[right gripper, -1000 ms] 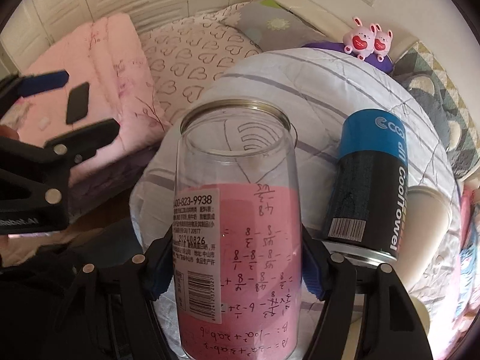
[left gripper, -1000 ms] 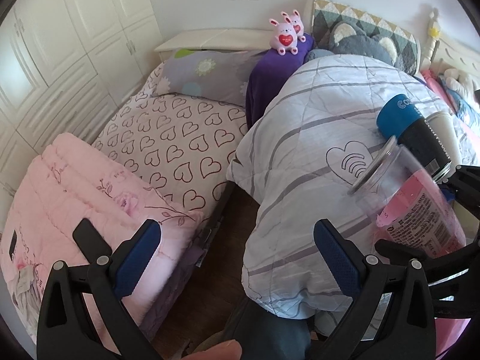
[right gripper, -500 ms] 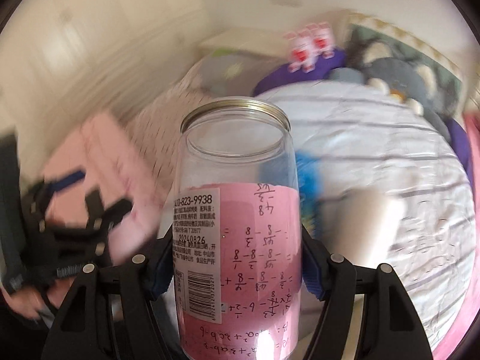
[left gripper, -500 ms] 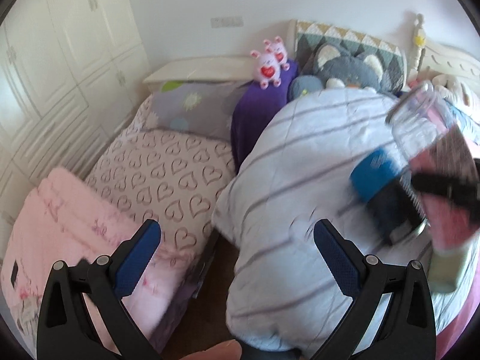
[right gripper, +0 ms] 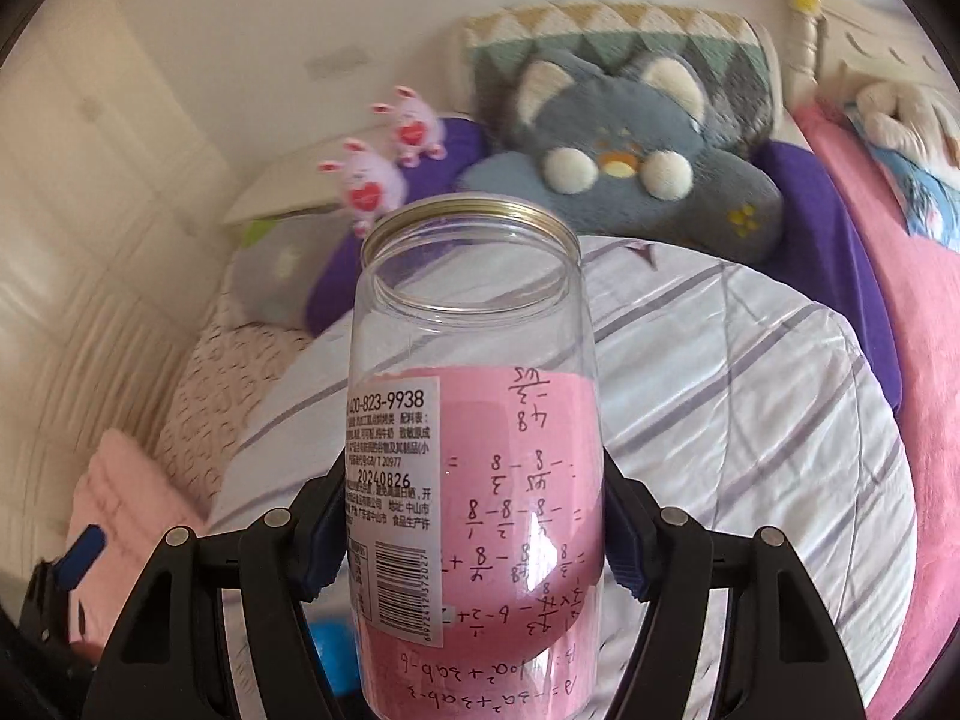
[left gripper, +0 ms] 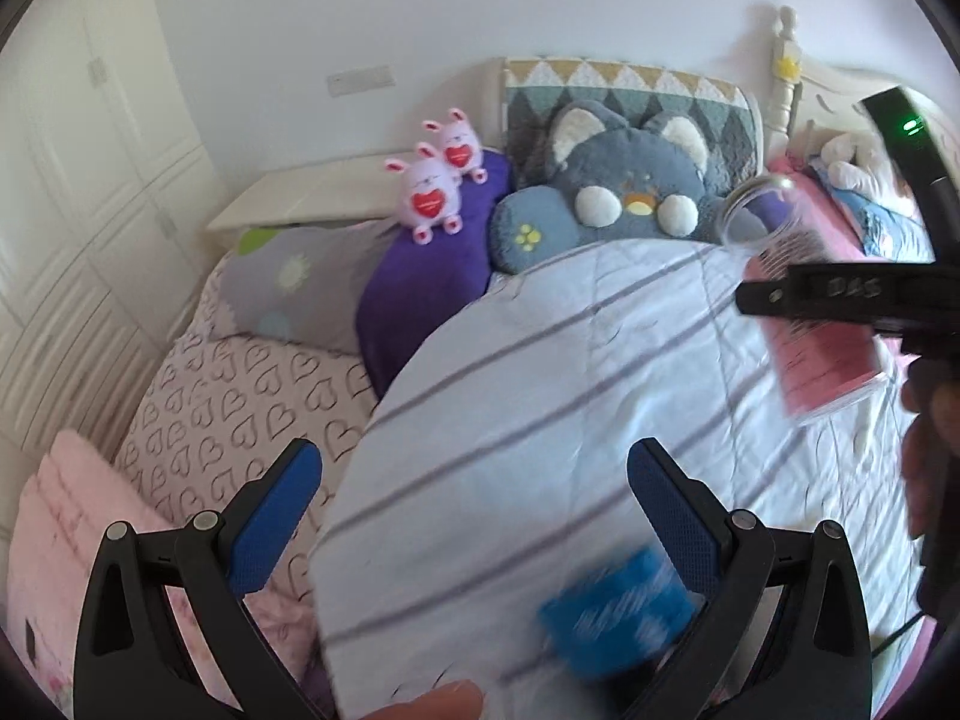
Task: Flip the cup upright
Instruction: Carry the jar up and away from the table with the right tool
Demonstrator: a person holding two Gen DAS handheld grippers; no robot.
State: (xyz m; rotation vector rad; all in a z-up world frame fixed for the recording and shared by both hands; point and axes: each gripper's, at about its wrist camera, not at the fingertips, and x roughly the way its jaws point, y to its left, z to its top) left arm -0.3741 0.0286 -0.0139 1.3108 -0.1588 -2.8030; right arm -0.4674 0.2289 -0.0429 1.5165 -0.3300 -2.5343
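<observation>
The cup is a clear plastic jar with a gold rim and a pink paper label. My right gripper is shut on its lower body, open mouth pointing away from the camera. In the left wrist view the cup hangs in the air at the right, tilted with its mouth up and to the left, above the striped quilt. My left gripper is open and empty over the quilt's near part.
A blue can lies blurred between the left gripper's fingers on the quilt. A grey cat cushion, two pink plush bunnies and pillows lie at the bed's head. A pink folded blanket lies left.
The right gripper has lifted the cup up and away from the blue can, toward the bed's head. The left gripper has swung right and forward, so the can now lies near its fingers.
</observation>
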